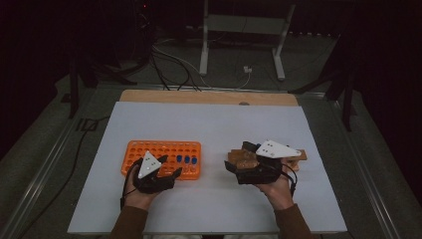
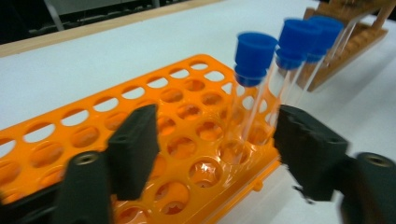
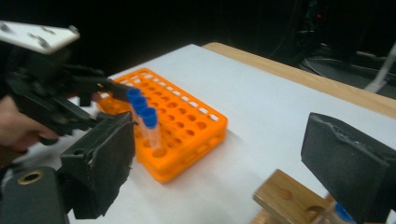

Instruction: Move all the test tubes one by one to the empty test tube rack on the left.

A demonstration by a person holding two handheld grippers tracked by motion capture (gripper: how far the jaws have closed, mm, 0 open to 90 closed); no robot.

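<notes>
An orange tube rack point(image 1: 149, 149) lies left of centre on the white mat. Three clear tubes with blue caps point(image 1: 186, 160) stand in a row at its near right end. My left gripper point(image 1: 169, 166) hovers open over the rack's near edge. In the left gripper view the left gripper point(image 2: 215, 126) has its jaws wide apart, and the blue-capped tubes point(image 2: 254, 58) stand just beyond, nearer the right jaw. My right gripper point(image 1: 238, 157) is open over a wooden rack point(image 1: 297, 155). The right gripper point(image 3: 219, 130) holds nothing; a blue-capped tube point(image 3: 343, 212) pokes from the wooden rack point(image 3: 282, 189) below its right jaw.
The white mat point(image 1: 209, 124) covers a wooden table whose far edge point(image 1: 209, 96) shows bare. Beyond it the dark floor holds cables and a white metal stand point(image 1: 241, 30). Most holes of the orange rack point(image 3: 187, 119) hold no tube.
</notes>
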